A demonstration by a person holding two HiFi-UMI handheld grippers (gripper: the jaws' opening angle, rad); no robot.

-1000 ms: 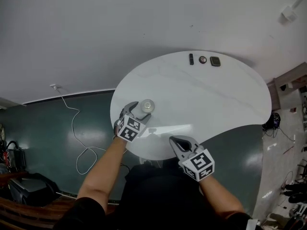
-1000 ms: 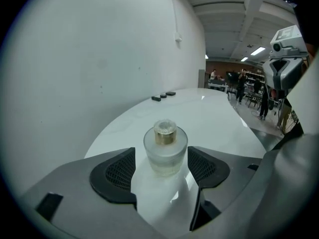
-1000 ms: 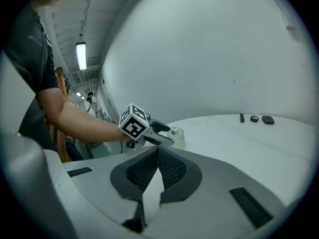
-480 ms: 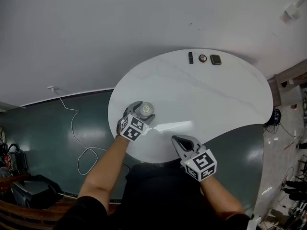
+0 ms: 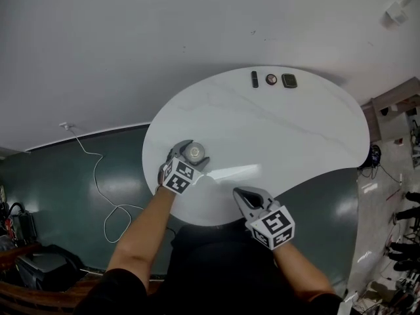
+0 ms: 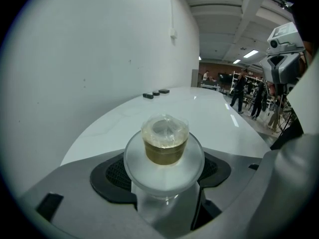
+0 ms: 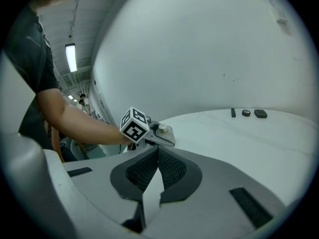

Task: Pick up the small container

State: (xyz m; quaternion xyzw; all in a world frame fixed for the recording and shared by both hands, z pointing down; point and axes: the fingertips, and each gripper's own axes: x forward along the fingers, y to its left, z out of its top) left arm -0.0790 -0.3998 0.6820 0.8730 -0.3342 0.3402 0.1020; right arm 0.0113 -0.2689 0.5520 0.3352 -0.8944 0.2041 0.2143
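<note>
White marble, that is what we look down on from the head view: a rounded table [image 5: 282, 130] filling the middle of the frame, over a dark green floor [image 5: 79, 195] where a white cable [image 5: 98, 169] loops at the left. At the table's lower left edge stands the small container [image 5: 194, 152], and the left gripper [image 5: 195, 151] is right there, one jaw on each side of it. The right gripper [image 5: 239, 193] hovers at the lower middle, over the table's near rim, well apart from the container. At the upper rim we count three small dark items [image 5: 271, 79] in a row.

Now the left gripper view, and here we get what the head view can't give us: the container up close, a clear cup with a wide flange and brownish contents under a crinkled film top. The jaws are spread wide, black pads [image 6: 112, 174] flanking it, with a dark gap at its lower right, so we see no squeeze. It stands on the table. People [image 6: 249, 91] stand far off at the right.

Over to the right gripper view: its own jaws are pressed together, nothing between them. Beyond, at centre left, we see a bare forearm [image 7: 75, 123] and the other gripper's marker cube [image 7: 134, 124].
</note>
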